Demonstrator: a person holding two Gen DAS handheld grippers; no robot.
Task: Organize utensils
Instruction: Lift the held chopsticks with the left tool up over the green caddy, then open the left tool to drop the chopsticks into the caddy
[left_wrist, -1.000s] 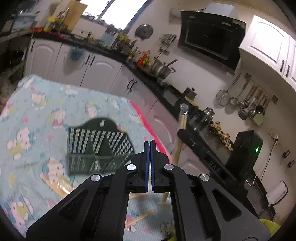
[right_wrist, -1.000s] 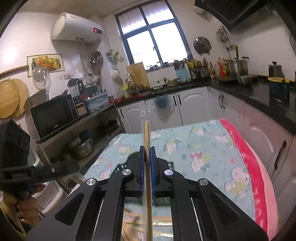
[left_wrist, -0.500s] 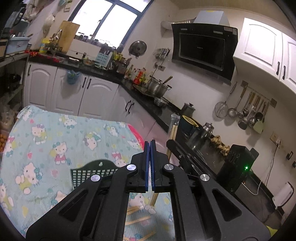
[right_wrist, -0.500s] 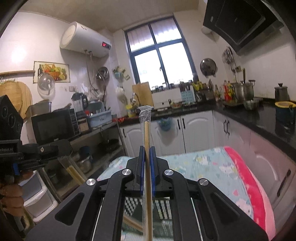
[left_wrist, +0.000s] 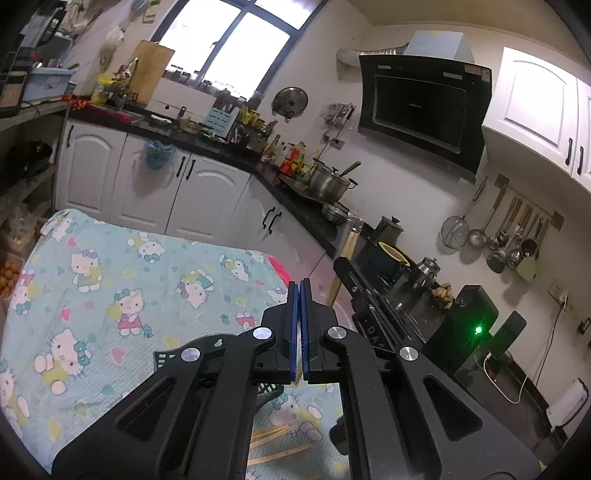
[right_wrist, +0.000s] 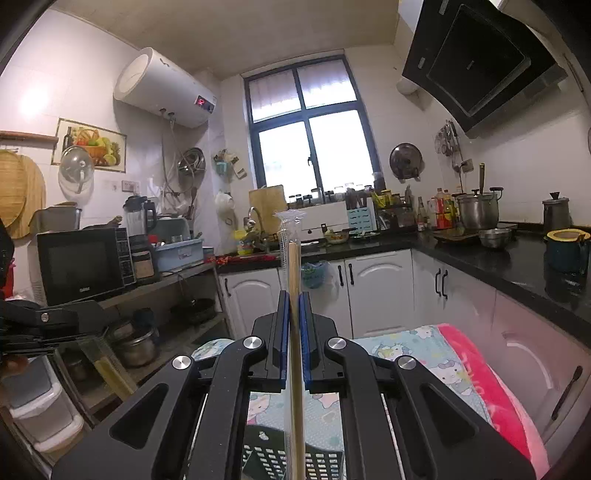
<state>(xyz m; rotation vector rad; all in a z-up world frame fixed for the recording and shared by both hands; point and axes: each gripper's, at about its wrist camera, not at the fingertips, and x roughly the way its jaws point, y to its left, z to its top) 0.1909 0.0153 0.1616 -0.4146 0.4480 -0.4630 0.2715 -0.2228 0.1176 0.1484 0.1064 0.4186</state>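
My right gripper (right_wrist: 294, 295) is shut on a pair of wooden chopsticks in a clear plastic sleeve (right_wrist: 293, 266), held upright above the dark green slotted utensil basket (right_wrist: 273, 458). In the left wrist view the right gripper (left_wrist: 369, 295) and its chopsticks (left_wrist: 349, 243) show to the right. My left gripper (left_wrist: 299, 291) is shut; a thin wooden stick tip shows below its pads, and I cannot tell whether it is held. The basket (left_wrist: 177, 356) lies mostly hidden under it. Loose wrapped chopsticks (left_wrist: 273, 439) lie on the Hello Kitty cloth (left_wrist: 110, 280).
The table's pink edge (right_wrist: 491, 384) is to the right, with white cabinets (right_wrist: 384, 291) and a black counter behind it. The left gripper (right_wrist: 44, 321) appears at the left of the right wrist view, by a shelf with a microwave (right_wrist: 85, 262).
Both grippers have risen and tilted up, so the table and basket have dropped low in both views. The right gripper keeps its chopsticks upright.
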